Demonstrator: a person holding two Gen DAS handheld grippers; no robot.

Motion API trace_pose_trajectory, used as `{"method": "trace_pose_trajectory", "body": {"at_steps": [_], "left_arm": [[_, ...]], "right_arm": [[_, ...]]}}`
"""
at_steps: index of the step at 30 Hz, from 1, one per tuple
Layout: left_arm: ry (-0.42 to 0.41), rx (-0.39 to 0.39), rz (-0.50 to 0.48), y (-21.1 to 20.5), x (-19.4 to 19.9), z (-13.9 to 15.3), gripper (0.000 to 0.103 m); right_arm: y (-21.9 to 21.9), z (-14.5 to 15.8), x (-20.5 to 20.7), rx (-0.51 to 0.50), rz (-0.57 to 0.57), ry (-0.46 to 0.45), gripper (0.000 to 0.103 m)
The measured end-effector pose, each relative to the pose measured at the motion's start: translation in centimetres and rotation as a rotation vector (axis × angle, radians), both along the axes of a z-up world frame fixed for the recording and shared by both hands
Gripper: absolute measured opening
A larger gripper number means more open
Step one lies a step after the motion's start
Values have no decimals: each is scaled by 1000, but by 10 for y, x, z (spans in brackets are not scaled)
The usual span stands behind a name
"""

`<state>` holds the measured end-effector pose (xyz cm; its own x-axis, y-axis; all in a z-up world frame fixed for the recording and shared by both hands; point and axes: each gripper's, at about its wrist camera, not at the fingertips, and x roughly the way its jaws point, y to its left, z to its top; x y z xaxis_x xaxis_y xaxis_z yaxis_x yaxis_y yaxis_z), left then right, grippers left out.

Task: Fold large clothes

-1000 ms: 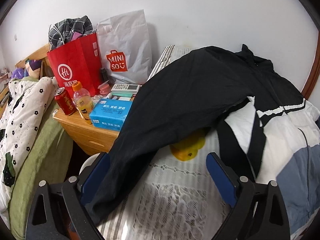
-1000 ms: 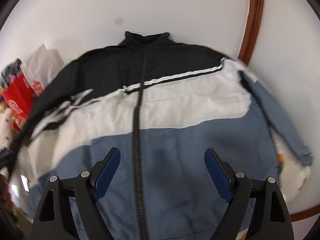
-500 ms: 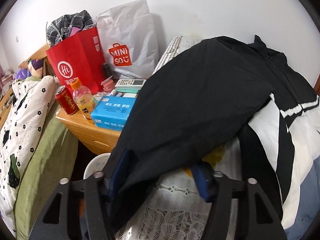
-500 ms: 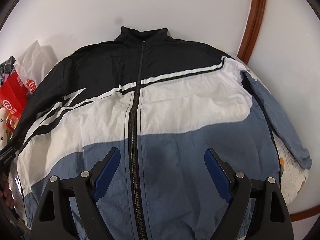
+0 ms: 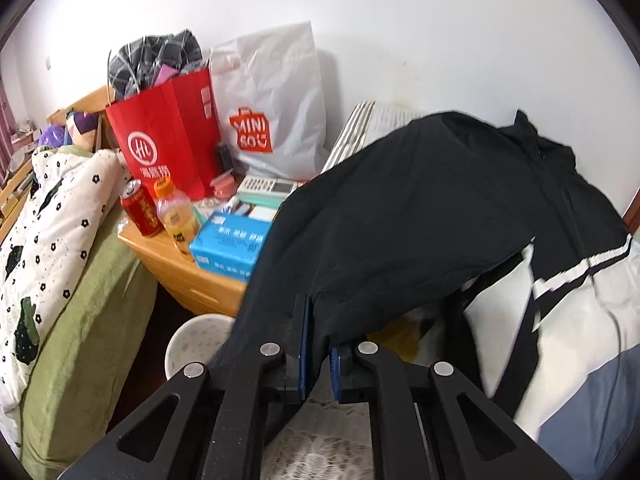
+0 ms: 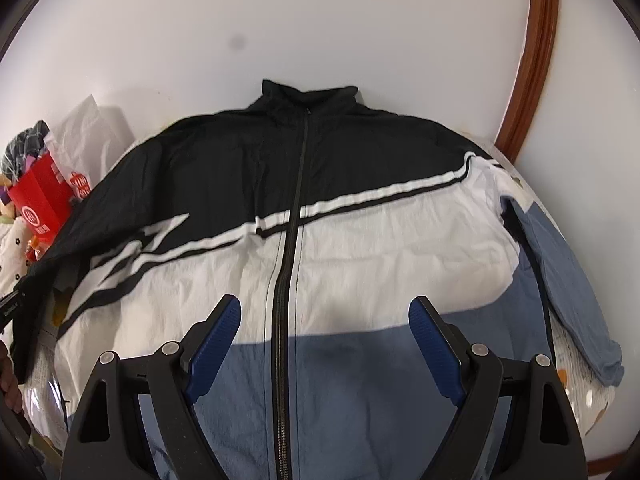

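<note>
A large zip jacket [image 6: 320, 256], black on top, white in the middle, blue below, lies spread front-up on a bed, collar toward the wall. My left gripper [image 5: 318, 354] is shut on the jacket's black left sleeve [image 5: 392, 232], which is lifted off the bed. My right gripper [image 6: 324, 344] is open and empty, hovering above the jacket's lower middle over the zipper. The blue right sleeve [image 6: 560, 280] lies along the jacket's right side.
A wooden bedside table [image 5: 188, 272] at the left holds a red bag [image 5: 168, 144], a white Miniso bag [image 5: 272, 108], a can, a bottle and a blue tissue box [image 5: 228, 244]. A second bed with a flowered quilt [image 5: 52, 232] is further left. A wooden frame [image 6: 528, 64] stands right.
My left gripper has closed on the black sleeve and raised it. My right gripper stays open and has moved slightly forward over the jacket.
</note>
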<state>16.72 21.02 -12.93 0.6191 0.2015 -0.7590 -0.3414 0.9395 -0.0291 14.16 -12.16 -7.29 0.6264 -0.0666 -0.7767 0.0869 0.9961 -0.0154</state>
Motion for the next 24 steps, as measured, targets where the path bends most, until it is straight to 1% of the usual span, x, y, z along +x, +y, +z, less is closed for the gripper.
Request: {"method": "trace_pose_trajectory", "body": {"at_steps": [4, 8, 10, 19, 24], "left_arm": [[-46, 21, -16, -15, 5, 26, 7], [-84, 35, -52, -35, 15, 48, 7], [-100, 39, -82, -51, 23, 58, 7], [-127, 44, -220, -126, 60, 79, 7], [-102, 17, -294, -167, 83, 77, 7]], "right_arm": [[-11, 4, 4, 25, 8, -12, 85], [-23, 7, 7, 23, 8, -23, 85], [-30, 8, 9, 6, 9, -28, 85], [-75, 15, 12, 8, -3, -62, 85], [-101, 10, 15, 13, -23, -58, 85]]}}
